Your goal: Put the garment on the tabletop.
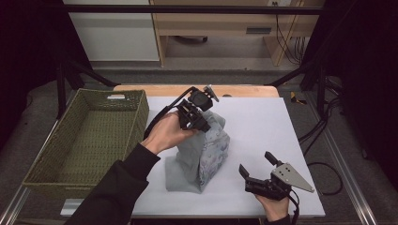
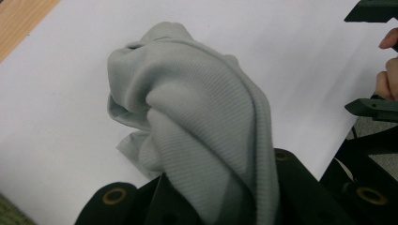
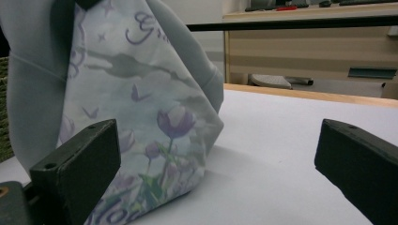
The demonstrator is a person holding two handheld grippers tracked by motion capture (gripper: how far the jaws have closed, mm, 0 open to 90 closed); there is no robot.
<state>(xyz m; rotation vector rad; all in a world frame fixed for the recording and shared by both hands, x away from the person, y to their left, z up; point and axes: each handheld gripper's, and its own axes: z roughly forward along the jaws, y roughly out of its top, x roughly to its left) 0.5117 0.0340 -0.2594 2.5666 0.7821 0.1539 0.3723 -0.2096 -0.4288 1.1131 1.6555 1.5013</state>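
Grey ribbed fabric is pinched between the jaws of the left gripper, which holds the garment by its top so that it hangs down in a bunch, with the lower edge resting on the white table cover. In the left gripper view the cloth runs straight out from between the closed jaws and drapes in folds. From the high view the garment is near the centre of the table, and its printed side with purple flowers faces toward five o'clock. The right gripper rests at about five o'clock from the garment, apart from it, with its jaws spread wide and nothing between them. A woven basket stands at nine o'clock, just beside the table cover. I judge that the step in hand is lowering the garment to lay or fold it. To do this well, the left gripper should keep a firm pinch and descend slowly, while the right one takes a free bottom corner, so the cloth spreads flat and does not collapse in a heap.
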